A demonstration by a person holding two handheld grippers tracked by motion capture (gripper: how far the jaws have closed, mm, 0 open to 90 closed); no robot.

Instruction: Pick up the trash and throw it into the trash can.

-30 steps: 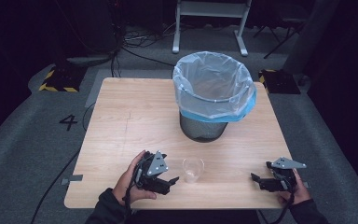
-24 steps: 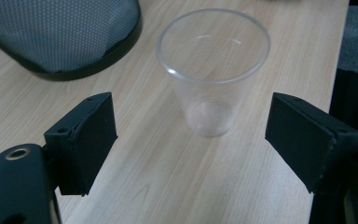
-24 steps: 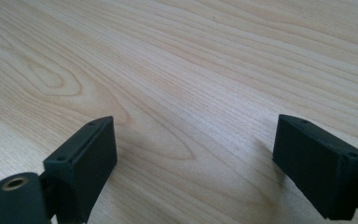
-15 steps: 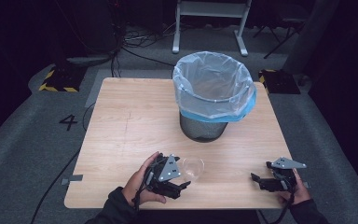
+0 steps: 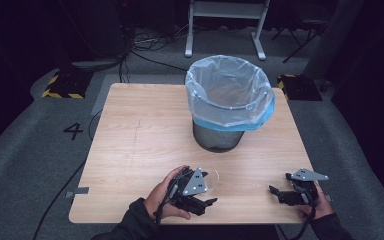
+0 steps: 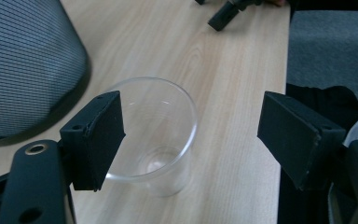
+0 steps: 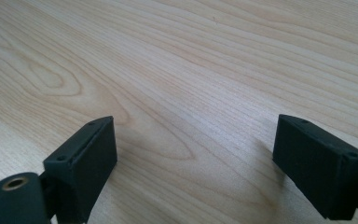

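Note:
A clear plastic cup (image 5: 212,178) stands upright on the wooden table (image 5: 145,135) near its front edge. My left gripper (image 5: 211,192) has come at it from the left. In the left gripper view the cup (image 6: 161,121) sits between the open jaws of the left gripper (image 6: 191,130), close to the left-hand pad (image 6: 98,135) and well apart from the other pad. My right gripper (image 5: 276,194) rests near the front right corner and points left. Its jaws are spread wide over bare wood in the right gripper view (image 7: 196,154).
A black mesh waste bin (image 5: 219,135) lined with a clear bag with a blue hem (image 5: 228,87) stands behind the cup at mid-table. Its mesh wall (image 6: 23,60) is just left of the cup. The table's front edge lies right under both hands.
My left gripper has moved right, from beside the cup to having its open jaws either side of it. The cup, bin and right gripper have stayed put.

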